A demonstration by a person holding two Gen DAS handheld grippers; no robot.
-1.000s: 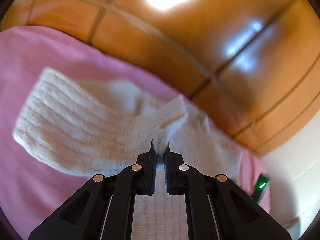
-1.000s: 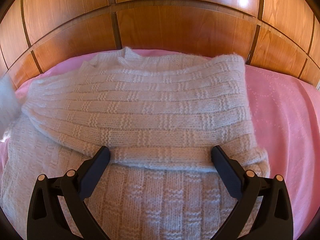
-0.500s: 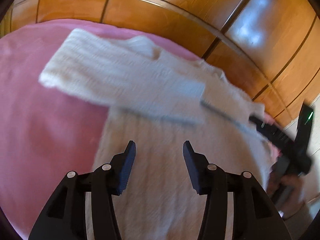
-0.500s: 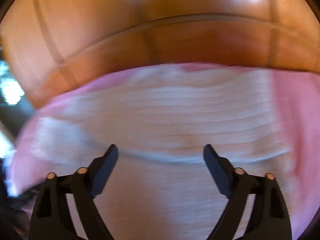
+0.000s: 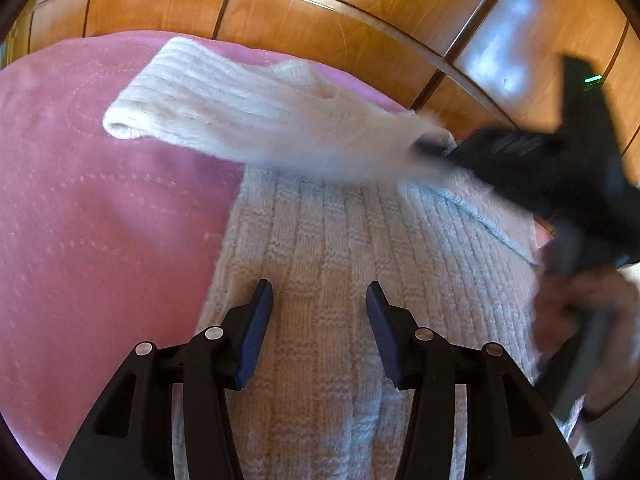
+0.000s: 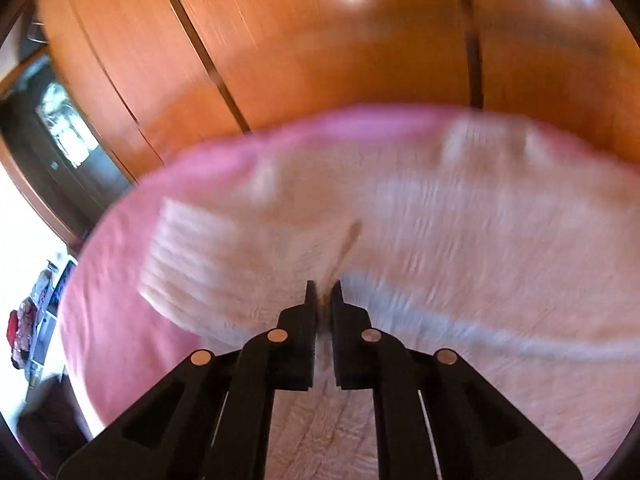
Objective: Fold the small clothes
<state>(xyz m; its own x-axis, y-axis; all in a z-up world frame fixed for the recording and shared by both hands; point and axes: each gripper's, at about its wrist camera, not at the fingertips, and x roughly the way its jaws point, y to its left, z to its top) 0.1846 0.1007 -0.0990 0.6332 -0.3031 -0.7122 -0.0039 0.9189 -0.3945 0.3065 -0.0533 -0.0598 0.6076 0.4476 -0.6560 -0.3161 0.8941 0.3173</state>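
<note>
Hard to see: right wrist view smeared by motion, knit pattern there lost; right gripper [image 5: 430, 148] also blurred in left wrist view, hand [image 5: 576, 304] behind it only a soft shape.
Cut off: sweater [image 5: 332, 280] runs out of the lower edge in both views.
Sweater: cream wool, ribbed with block-like stitches, flat on the bedspread [image 5: 100, 220]; sleeve [image 5: 224, 108] a long ribbed tube, lifted across the chest, cuff end loose at far left of the sweater.
Right gripper jaws: just closing, now pinched on the sleeve, wool between the tips [image 6: 324, 292].
Left gripper [image 5: 320, 300]: over the sweater body, jaws parted about halfway, nothing between the blue pads [image 5: 256, 336].
Bedspread: pink, quilted with dotted stitch lines, under and around the sweater.
Room: glossy orange-brown wooden panels [image 5: 340, 20] behind the sweater, dark seams, bright reflections.
</note>
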